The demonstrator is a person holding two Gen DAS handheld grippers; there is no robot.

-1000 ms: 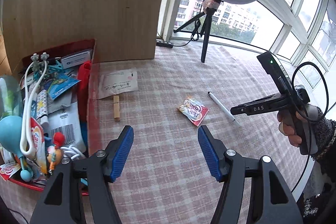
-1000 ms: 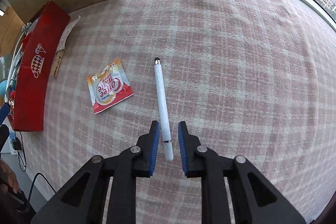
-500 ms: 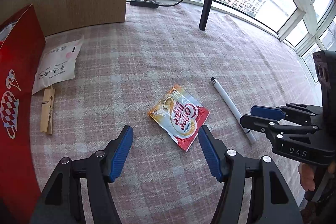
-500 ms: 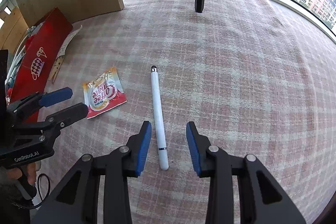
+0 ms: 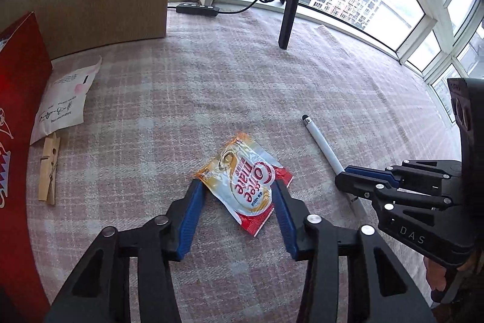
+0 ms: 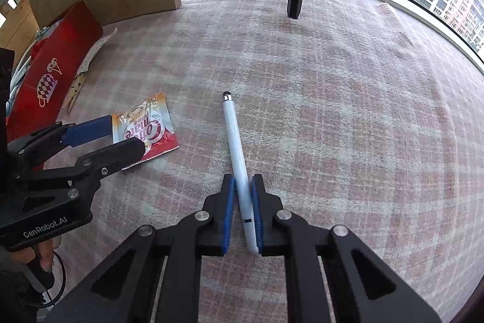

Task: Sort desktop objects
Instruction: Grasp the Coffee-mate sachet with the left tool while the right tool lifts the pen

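Closing around a white stylus pen [image 6: 239, 159] with a dark tip, the right hand-held gripper [image 6: 243, 203] pins it; the left hand-held gripper [image 5: 237, 202] closes on a glossy orange-red creamer sachet [image 5: 246, 186] lying flat on the checked table [image 5: 181, 99].

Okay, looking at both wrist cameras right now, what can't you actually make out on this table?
- Red box: contents hidden by its own wall in the right wrist view; cut off by the frame edge in the left.
- White pen: near end hidden behind the right gripper in the left wrist view.
- Paper slip: print too small to read.
- Coffee sachet: partly covered by the left gripper in the right wrist view.
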